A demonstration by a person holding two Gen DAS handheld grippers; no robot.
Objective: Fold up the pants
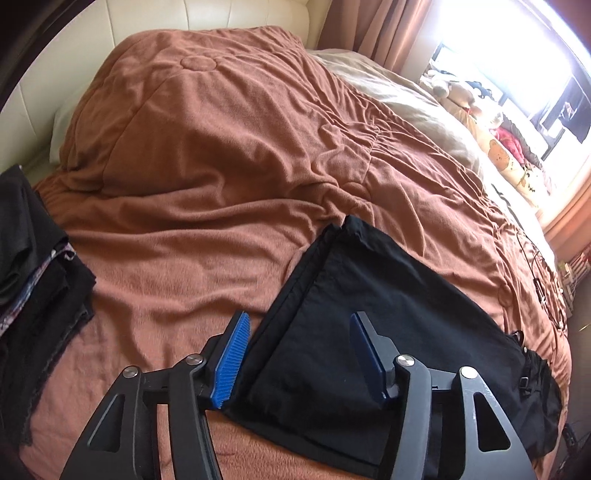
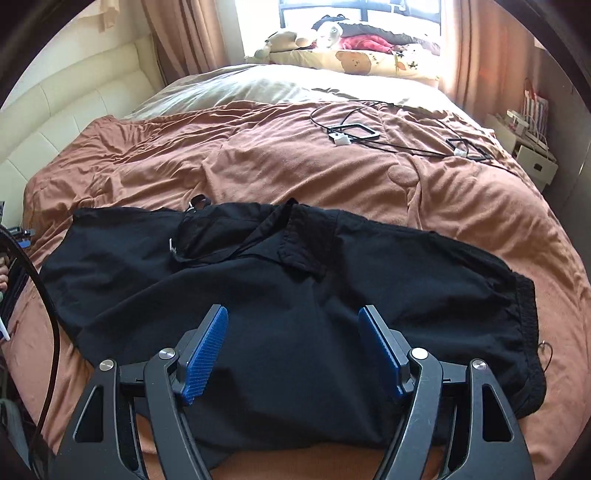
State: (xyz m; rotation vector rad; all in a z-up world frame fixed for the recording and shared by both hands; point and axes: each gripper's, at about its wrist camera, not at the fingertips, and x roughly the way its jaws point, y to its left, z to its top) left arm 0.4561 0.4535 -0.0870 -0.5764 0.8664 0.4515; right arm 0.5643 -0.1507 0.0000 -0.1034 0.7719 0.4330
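Black pants (image 2: pixel 295 295) lie folded over on a brown blanket (image 2: pixel 258 162) that covers the bed. In the left wrist view the folded pants (image 1: pixel 388 295) show their leg end at the upper left and a bunched waistband at the right edge. My left gripper (image 1: pixel 299 328) hovers above the leg end, open, nothing between its blue pads. My right gripper (image 2: pixel 291 332) hangs over the middle of the pants, open too, with only cloth far below. An elastic waistband (image 2: pixel 524 306) sits at the right in the right wrist view.
A stack of folded dark clothes (image 1: pixel 33 266) lies at the left of the bed. Black cables with small white plugs (image 2: pixel 351 129) rest on the far blanket. Beyond are a beige sheet (image 2: pixel 258 85), soft toys (image 2: pixel 332 37) by the window, curtains and a padded headboard (image 1: pixel 207 18).
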